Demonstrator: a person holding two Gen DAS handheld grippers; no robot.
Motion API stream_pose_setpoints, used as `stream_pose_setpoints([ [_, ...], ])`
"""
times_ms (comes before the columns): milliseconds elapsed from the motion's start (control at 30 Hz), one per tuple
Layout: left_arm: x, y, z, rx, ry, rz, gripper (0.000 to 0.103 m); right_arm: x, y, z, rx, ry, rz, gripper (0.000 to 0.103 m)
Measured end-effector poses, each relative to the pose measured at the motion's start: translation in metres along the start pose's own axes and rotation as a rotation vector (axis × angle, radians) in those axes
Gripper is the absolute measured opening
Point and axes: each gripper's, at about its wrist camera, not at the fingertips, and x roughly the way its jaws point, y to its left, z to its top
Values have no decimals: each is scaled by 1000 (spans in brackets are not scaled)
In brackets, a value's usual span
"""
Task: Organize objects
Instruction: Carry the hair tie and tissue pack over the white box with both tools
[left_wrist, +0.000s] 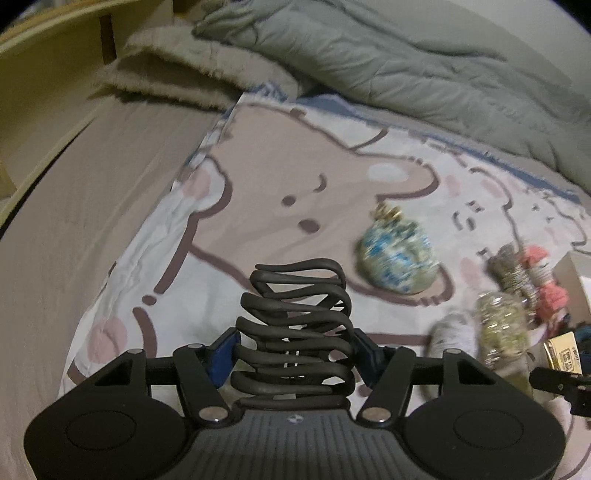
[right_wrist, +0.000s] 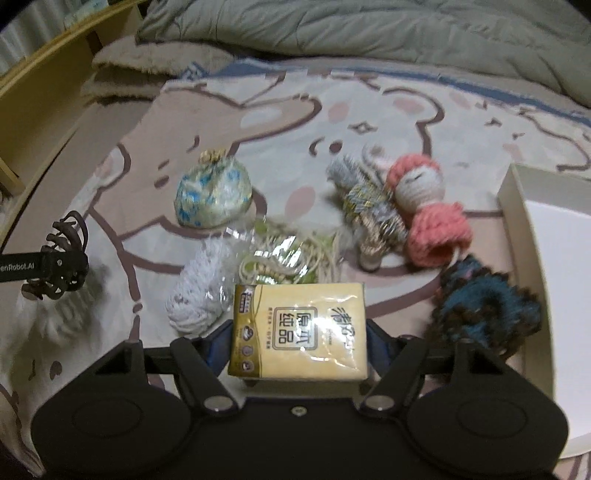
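My left gripper (left_wrist: 295, 325) is shut on a dark brown claw hair clip (left_wrist: 295, 332); it also shows in the right wrist view (right_wrist: 61, 258), held above the bed at the left. My right gripper (right_wrist: 299, 332) is shut on a yellow tissue pack (right_wrist: 299, 330) and holds it above the blanket. On the cartoon blanket (right_wrist: 258, 110) lie a blue-patterned pouch (right_wrist: 212, 194), a white knitted piece (right_wrist: 194, 295), a clear bag of beads (right_wrist: 284, 258), a pink knitted doll (right_wrist: 424, 206), a grey-gold tinsel piece (right_wrist: 365, 214) and a dark blue scrunchie (right_wrist: 484, 306).
A white open box (right_wrist: 524, 236) stands at the right, next to the scrunchie. A grey-green duvet (right_wrist: 369, 33) and a fluffy beige throw (right_wrist: 147, 62) lie at the back. A wooden bed frame (right_wrist: 44, 74) runs along the left.
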Motion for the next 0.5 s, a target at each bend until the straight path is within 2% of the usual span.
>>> stream_pose_setpoints([
  [233, -33, -31, 0, 41, -88, -24, 65, -34, -14, 7, 12, -95, -8, 73],
  [500, -59, -63, -3, 73, -144, -68, 65, -74, -31, 11, 18, -214, -25, 73],
])
